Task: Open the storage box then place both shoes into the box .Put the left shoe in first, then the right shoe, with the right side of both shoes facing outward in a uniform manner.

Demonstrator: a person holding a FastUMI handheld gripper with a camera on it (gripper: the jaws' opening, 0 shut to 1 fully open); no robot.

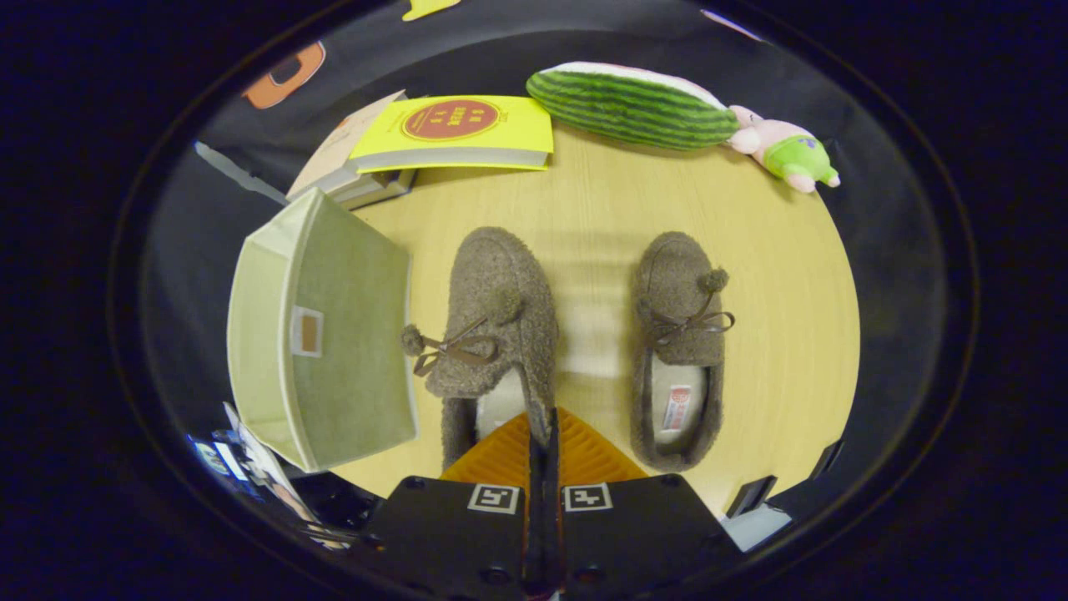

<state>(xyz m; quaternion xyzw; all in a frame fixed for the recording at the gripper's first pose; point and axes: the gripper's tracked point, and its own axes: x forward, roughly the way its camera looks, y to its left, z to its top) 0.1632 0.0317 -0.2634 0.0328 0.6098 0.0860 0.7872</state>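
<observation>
While the jaws [542, 442] sit almost fully closed at the lower centre of the frame, they pinch the inner side wall of the left shoe [501, 334] near its heel opening, both fingers pressing on that fuzzy collar. This shoe lies just ahead of the fingers, toe pointing away, its bow and pom-pom flopped toward the storage box [321, 334]. Right of centre, apart from it on the tabletop [784, 317], lies the right shoe [677, 351], parallel and untouched. At the left of the frame the storage box stands open, just beside the gripped shoe, its mouth seeming to face up and toward the camera.

My judgement: the step in hand is carrying the left shoe into the box. Doing it well means lifting straight up first so the soft wall doesn't slip out of the pinch, then turning the shoe so its right side faces outward before lowering it.

Beyond the shoes, toward the top of the frame, lie a yellow book [457, 132], a watermelon plush [630, 104] and a small pink toy [784, 150].
</observation>
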